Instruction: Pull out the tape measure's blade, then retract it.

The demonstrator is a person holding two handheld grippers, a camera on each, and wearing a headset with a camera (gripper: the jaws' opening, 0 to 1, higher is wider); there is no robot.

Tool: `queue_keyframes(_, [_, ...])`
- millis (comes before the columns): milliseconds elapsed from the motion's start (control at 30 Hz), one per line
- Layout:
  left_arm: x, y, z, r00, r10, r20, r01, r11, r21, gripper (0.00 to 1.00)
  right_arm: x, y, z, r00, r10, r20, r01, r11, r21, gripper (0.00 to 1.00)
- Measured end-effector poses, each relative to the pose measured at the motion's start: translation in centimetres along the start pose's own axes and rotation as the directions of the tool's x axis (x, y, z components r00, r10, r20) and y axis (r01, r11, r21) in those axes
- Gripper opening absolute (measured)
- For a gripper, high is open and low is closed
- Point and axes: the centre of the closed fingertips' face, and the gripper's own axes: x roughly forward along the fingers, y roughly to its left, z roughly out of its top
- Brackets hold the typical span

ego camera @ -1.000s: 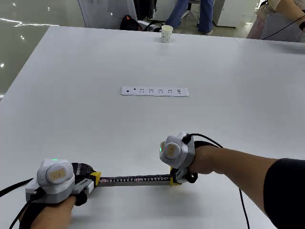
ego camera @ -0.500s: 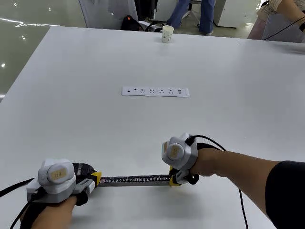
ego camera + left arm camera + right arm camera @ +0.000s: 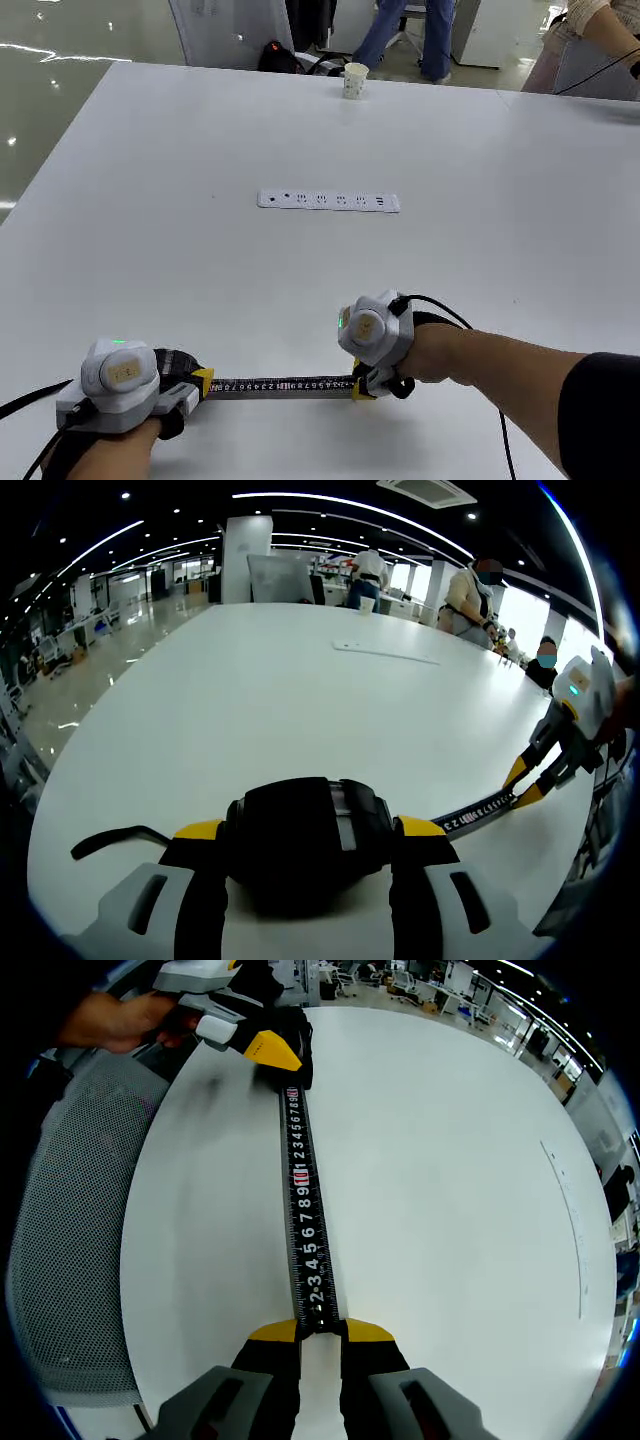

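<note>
White table (image 3: 150, 200), glossy floor (image 3: 40, 90) (mirroring ceiling lights (image 3: 300, 498)), mesh chair (image 3: 70, 1210)

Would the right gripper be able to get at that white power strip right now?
Probably not yet: the right gripper is shut on the tape blade, its case held in the left gripper. Bare table lies between it and the power strip, so only that grip holds it back.

The only thing I could read was the scale on the blade (image 3: 305, 1230) drawn from the tape measure (image 3: 305, 830). Up the middle of my right gripper view ran white digits 2 to 9, a red-marked 10, then 1 to 9 again, smaller toward the top.
</note>
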Motion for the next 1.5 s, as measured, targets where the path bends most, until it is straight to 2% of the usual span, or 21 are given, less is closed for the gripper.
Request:
queue_keyframes(967, [0.0, 0.1, 0.0, 1.0000, -0.001, -0.006, 0.001, 1.000, 0.001, 0.61, 0.3, 0.0, 1.1, 0.9994, 0.005, 0.035, -0.005, 1.000, -0.013, 0.11])
queue_keyframes(1500, [0.0, 0.1, 0.0, 1.0000, 0.000, -0.006, 0.000, 1.000, 0.002, 0.61, 0.4, 0.2, 1.7, 0.9996, 0.002, 0.030, -0.002, 1.000, -0.007, 0.11])
